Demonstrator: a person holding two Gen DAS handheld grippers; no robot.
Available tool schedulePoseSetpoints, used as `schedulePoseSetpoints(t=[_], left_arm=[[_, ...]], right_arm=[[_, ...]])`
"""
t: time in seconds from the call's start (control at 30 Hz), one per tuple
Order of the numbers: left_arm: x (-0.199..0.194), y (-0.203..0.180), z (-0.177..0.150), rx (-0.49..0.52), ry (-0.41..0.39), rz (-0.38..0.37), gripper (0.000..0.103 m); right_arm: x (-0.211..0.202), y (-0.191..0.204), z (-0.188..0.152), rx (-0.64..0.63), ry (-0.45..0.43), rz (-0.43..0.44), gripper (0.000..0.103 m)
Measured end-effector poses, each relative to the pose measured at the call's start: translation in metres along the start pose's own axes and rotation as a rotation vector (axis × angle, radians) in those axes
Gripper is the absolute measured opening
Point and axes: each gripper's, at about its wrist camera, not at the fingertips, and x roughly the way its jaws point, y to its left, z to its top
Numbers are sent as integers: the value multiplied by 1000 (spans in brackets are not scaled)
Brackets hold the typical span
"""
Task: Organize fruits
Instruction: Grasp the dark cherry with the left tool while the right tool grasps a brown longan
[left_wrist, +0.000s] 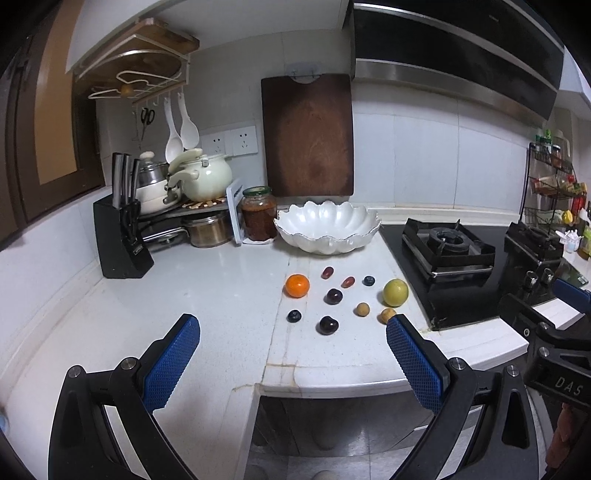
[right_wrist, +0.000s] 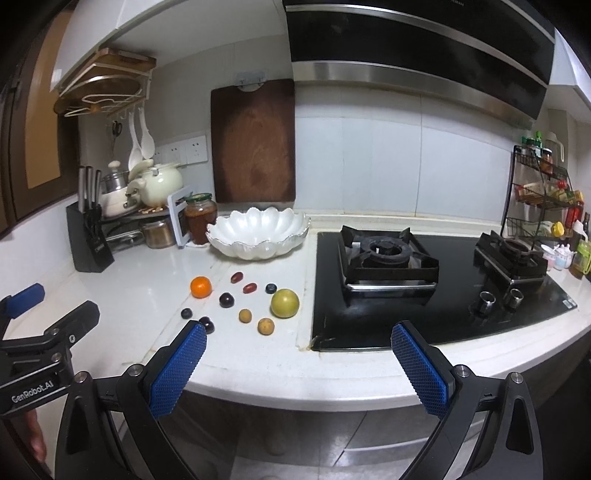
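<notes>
Several small fruits lie loose on the white counter: an orange (left_wrist: 297, 285) (right_wrist: 201, 287), a yellow-green round fruit (left_wrist: 395, 292) (right_wrist: 284, 303), dark plums (left_wrist: 333, 296) (right_wrist: 226, 300), blueberries (left_wrist: 294, 316) (right_wrist: 271, 288), red grapes (left_wrist: 327, 272) (right_wrist: 250, 287) and tan longans (left_wrist: 362, 309) (right_wrist: 265, 326). Behind them sits an empty white scalloped bowl (left_wrist: 328, 229) (right_wrist: 258, 232). My left gripper (left_wrist: 293, 334) is open, held short of the fruits near the counter's front edge. My right gripper (right_wrist: 299, 341) is open too, hovering between the fruits and the stove.
A black gas stove (right_wrist: 424, 280) fills the counter to the right. A knife block (left_wrist: 120, 240), pots (left_wrist: 199, 177), a jar (left_wrist: 258, 214) and a standing cutting board (left_wrist: 308, 136) line the back left. A spice rack (right_wrist: 543, 192) stands far right.
</notes>
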Motion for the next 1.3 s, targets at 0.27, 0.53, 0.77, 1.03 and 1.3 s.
schedulePoseSetpoints(t=[0.27, 0.53, 0.77, 1.03, 1.3], left_arm=[[47, -5, 4, 40, 54, -20, 90], [98, -9, 1, 58, 140, -56, 78], [140, -13, -9, 93, 208, -84, 70], [177, -20, -21, 107, 273, -115, 61], [208, -28, -30, 97, 332, -154, 56]], right_arm=[[48, 5, 3, -15, 75, 47, 92], [97, 12, 3, -47, 129, 67, 81], [143, 21, -5, -63, 207, 98, 71], [182, 27, -17, -82, 270, 127, 61], [212, 28, -27, -65, 324, 157, 56]])
